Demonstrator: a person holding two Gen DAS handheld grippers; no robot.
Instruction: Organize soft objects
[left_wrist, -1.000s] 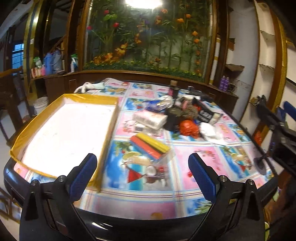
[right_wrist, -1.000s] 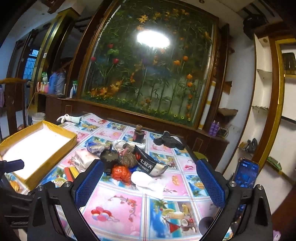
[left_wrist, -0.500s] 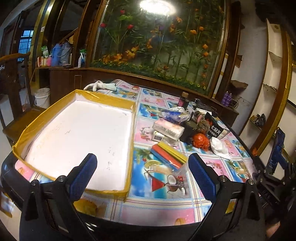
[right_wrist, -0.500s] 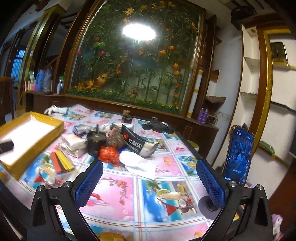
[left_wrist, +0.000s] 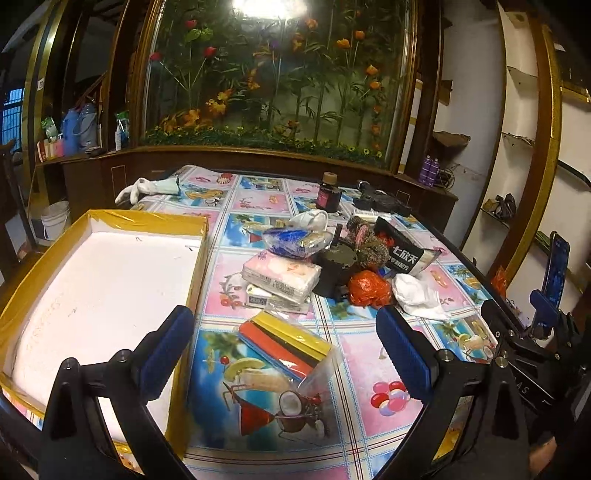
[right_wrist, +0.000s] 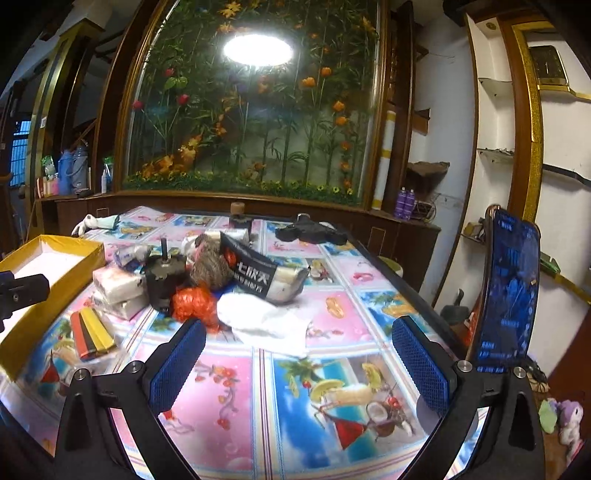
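Both views have shifted over the last second without closing on any item. Left gripper (left_wrist: 284, 354) fingers spread, empty, above the sponge pack (left_wrist: 284, 341). Right gripper (right_wrist: 299, 363) fingers spread, empty, near the white cloth (right_wrist: 266, 323). Yellow-rimmed tray (left_wrist: 140, 221) holds nothing; sorting not begun.
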